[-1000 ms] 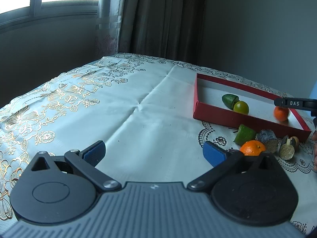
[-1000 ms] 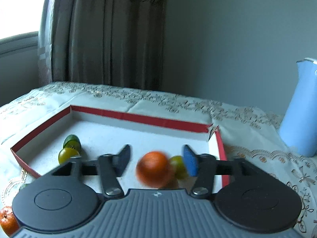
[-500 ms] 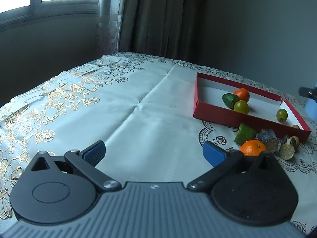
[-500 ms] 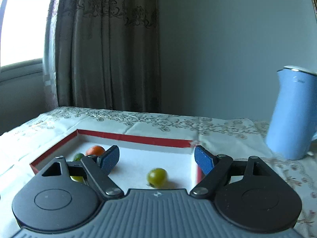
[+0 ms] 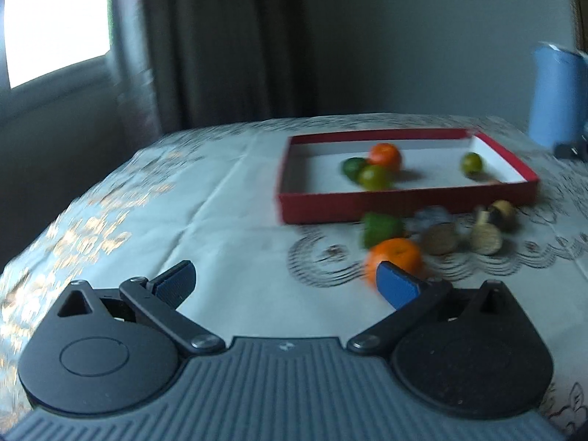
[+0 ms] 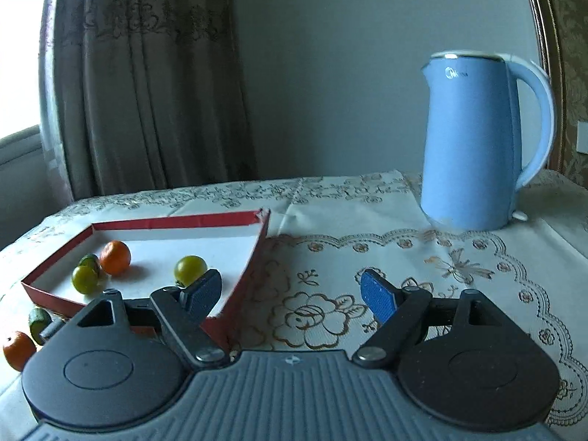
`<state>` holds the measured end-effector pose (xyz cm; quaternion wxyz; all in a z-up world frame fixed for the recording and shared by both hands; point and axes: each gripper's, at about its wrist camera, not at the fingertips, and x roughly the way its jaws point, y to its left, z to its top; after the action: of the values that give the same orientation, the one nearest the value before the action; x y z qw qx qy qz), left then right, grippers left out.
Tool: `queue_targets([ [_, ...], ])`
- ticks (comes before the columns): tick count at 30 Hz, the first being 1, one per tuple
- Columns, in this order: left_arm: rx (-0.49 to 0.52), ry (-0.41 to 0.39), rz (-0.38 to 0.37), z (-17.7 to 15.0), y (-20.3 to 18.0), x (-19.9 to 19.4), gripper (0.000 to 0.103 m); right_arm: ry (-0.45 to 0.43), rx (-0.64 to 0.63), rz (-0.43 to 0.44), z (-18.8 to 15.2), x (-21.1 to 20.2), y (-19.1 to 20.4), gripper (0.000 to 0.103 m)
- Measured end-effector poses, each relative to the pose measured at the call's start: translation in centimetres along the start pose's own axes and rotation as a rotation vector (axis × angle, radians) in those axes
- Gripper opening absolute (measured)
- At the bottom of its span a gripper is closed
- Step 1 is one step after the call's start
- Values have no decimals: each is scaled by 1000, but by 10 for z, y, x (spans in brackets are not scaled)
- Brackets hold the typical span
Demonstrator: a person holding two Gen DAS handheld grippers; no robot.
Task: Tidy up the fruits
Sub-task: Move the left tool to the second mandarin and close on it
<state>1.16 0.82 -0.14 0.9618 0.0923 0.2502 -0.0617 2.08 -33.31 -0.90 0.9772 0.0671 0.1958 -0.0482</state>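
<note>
A red tray (image 5: pixel 404 200) with a white floor holds an orange (image 5: pixel 384 156), a dark green fruit (image 5: pixel 352 166) and two yellow-green round fruits (image 5: pixel 373 177) (image 5: pixel 471 162). In front of it on the cloth lie another orange (image 5: pixel 395 257), a green fruit (image 5: pixel 380 227) and several brown pieces (image 5: pixel 441 239). My left gripper (image 5: pixel 286 281) is open and empty, just left of the loose orange. My right gripper (image 6: pixel 292 290) is open and empty, over the tray's (image 6: pixel 257 253) right corner. The tray fruits (image 6: pixel 115 256) (image 6: pixel 190 269) also show in the right wrist view.
A blue electric kettle (image 6: pixel 477 139) stands on the table at the back right; it shows blurred in the left wrist view (image 5: pixel 556 95). The table has a floral cloth (image 5: pixel 147 202). Curtains and a window stand behind.
The orange released by my right gripper has rolled to rest beside the green fruits in the tray. My right gripper has drawn back and to the right. My left gripper has swung right toward the loose fruits.
</note>
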Motion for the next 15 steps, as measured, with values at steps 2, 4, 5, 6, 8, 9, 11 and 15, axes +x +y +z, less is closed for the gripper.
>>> queue_targets([
  [2, 38, -4, -10, 5, -14, 3, 103, -16, -6, 7, 0, -4, 1, 83],
  [4, 71, 3, -29, 9, -25, 7, 103, -22, -1, 11, 1, -3, 1, 83],
  [5, 88, 11, -39, 10, -31, 9, 103, -23, 5, 13, 2, -3, 0, 83],
  [6, 104, 16, -47, 11, -35, 12, 103, -25, 8, 14, 2, -3, -1, 83],
  [8, 123, 21, -51, 13, -42, 18, 103, -29, 10, 20, 2, -4, -2, 83],
  [9, 127, 29, -58, 13, -45, 21, 103, -31, 11, 23, 3, -5, -2, 83],
  [11, 114, 52, -73, 14, -48, 30, 103, -34, 11, 30, 3, -6, -2, 83],
  [15, 71, 116, -84, 15, -46, 47, 87, -37, 7, 31, 4, -6, -2, 83],
])
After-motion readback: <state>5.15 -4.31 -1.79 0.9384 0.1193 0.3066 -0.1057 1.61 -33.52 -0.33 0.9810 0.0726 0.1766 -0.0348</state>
